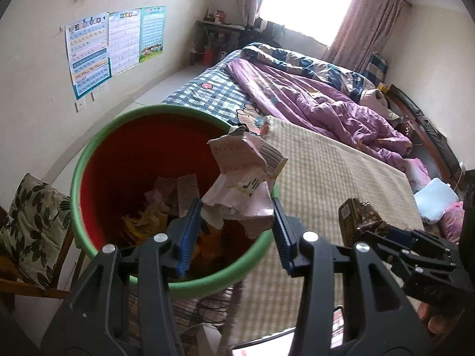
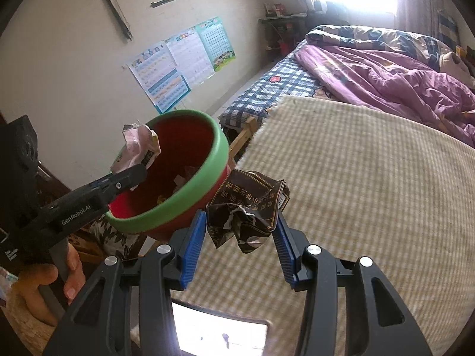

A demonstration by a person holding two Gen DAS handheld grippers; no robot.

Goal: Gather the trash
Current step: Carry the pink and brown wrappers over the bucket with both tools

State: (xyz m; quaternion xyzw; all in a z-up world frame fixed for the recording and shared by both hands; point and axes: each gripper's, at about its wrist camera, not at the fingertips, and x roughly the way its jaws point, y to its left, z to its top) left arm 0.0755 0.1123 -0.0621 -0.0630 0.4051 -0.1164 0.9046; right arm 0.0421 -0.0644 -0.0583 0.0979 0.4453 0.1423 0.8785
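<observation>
A red bin with a green rim stands beside the bed with several scraps of trash inside. My left gripper is shut on a crumpled pink and white wrapper, held over the bin's opening. My right gripper is shut on a crumpled dark brown printed packet, which hangs over the bed just right of the bin's rim.
A bed with a beige checked mat, a blue plaid sheet and a purple quilt fills the right. A chair with a leaf-print cushion sits left of the bin. Posters hang on the wall. A hand grips the left tool.
</observation>
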